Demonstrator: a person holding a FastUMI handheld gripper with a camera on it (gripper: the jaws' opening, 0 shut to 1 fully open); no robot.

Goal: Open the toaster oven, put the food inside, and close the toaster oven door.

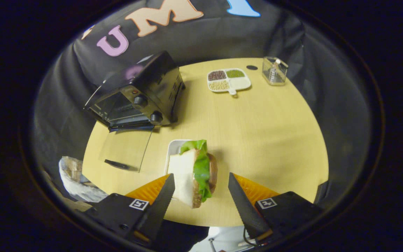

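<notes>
Pale yellow wood-grain covers the round table [257, 140] that the gripper view looks down on. Between the gripper's [201, 184] two fingers stands a sandwich of white bread, brown crust and green lettuce [196, 175], upright on its edge, with its far end over a white rectangular plate [174, 147] that lies just ahead of the fingers. The fingers are spread apart — the sandwich sits closer to the left finger, and a strip of bare table shows between it and the right finger, so it is not clamped from both sides; whether the left finger touches the bread cannot be told. Beyond the sandwich and off to the left sits the black toaster oven with two round knobs [142, 94], its glass door [126, 148] folded down flat onto the table with the dark handle [117, 164] at its near edge. Farther back, past the right finger, lie a white divided dish holding beans and grains in four compartments [228, 80] and, near it, a clear square container [274, 71]. A crumpled plastic bag [73, 178] lies at the table's edge beside the left finger — well apart from the sandwich.
</notes>
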